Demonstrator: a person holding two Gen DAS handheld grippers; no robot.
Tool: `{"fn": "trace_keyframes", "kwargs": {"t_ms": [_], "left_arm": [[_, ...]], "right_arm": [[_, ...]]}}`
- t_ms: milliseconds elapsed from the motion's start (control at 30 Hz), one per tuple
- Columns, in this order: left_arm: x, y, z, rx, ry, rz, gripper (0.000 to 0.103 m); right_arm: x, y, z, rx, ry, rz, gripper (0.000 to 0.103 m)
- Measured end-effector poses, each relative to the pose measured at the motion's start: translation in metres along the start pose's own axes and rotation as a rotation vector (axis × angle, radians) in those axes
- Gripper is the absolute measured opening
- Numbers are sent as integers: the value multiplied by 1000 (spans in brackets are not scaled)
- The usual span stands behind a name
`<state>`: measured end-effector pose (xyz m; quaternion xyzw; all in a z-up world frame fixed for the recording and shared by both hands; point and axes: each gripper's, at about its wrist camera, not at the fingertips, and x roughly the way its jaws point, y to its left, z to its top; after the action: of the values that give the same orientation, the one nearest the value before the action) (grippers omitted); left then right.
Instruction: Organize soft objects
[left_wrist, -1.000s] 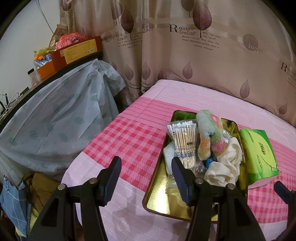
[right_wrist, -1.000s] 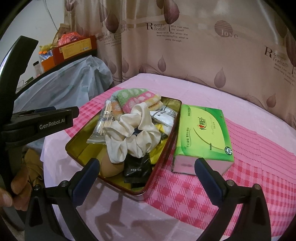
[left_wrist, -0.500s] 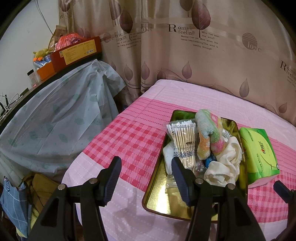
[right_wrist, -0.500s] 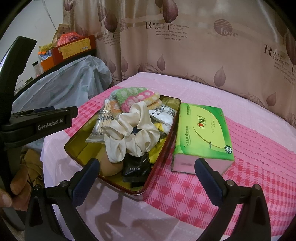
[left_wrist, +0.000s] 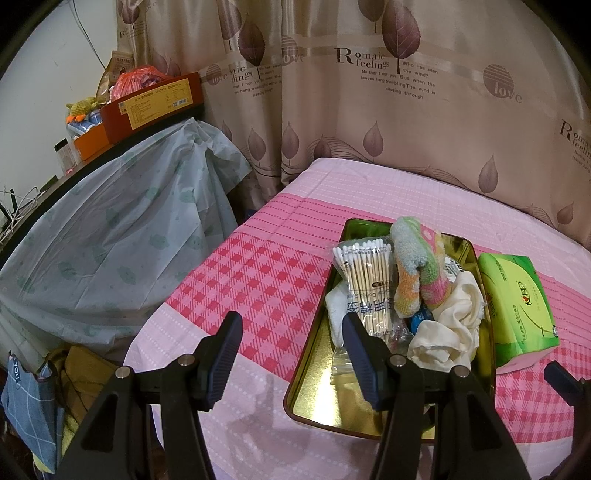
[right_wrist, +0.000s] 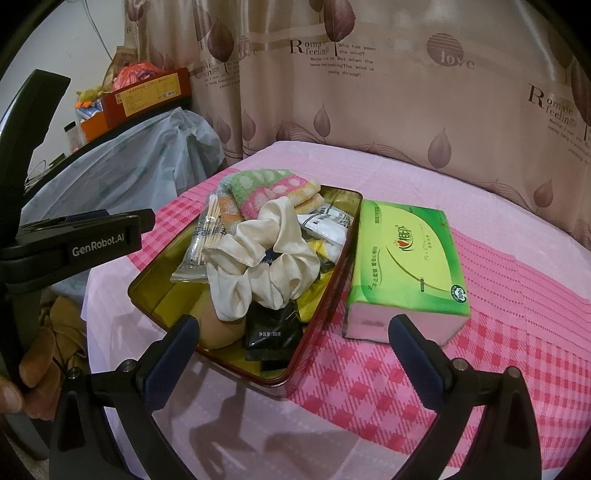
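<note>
A gold tin tray (left_wrist: 325, 402) sits on the pink checked cloth. It holds a pack of cotton swabs (left_wrist: 365, 280), a rolled pastel towel (left_wrist: 413, 269) and a cream scrunchie (left_wrist: 454, 321). My left gripper (left_wrist: 291, 354) hovers open over the tray's near left corner, holding nothing. In the right wrist view the scrunchie (right_wrist: 266, 258) lies on top of the pile in the tray (right_wrist: 159, 291), with the towel (right_wrist: 269, 192) behind it. A black sachet (right_wrist: 271, 332) and a beige sponge (right_wrist: 218, 328) lie at the near end. My right gripper (right_wrist: 295, 354) is open and empty, just in front of the tray.
A green tissue pack (right_wrist: 406, 262) lies right beside the tray. The left gripper's body (right_wrist: 74, 243) and a hand (right_wrist: 29, 380) fill the left side. A plastic-covered piece of furniture (left_wrist: 110, 240) stands left of the table, and a curtain (left_wrist: 369, 110) hangs behind it.
Both views have shifted only slightly. Nothing was grasped or moved, and both grippers stay open.
</note>
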<state>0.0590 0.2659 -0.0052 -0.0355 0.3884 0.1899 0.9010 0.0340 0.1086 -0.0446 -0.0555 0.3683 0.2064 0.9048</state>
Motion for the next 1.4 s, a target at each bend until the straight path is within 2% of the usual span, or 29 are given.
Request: {"fn": "trace_keyframes", "kwargs": {"t_ms": [1400], "left_arm": [[0,-2,0,3,-1,2,58]], "right_arm": [[2,7,-1,-4,17,5,101]]}}
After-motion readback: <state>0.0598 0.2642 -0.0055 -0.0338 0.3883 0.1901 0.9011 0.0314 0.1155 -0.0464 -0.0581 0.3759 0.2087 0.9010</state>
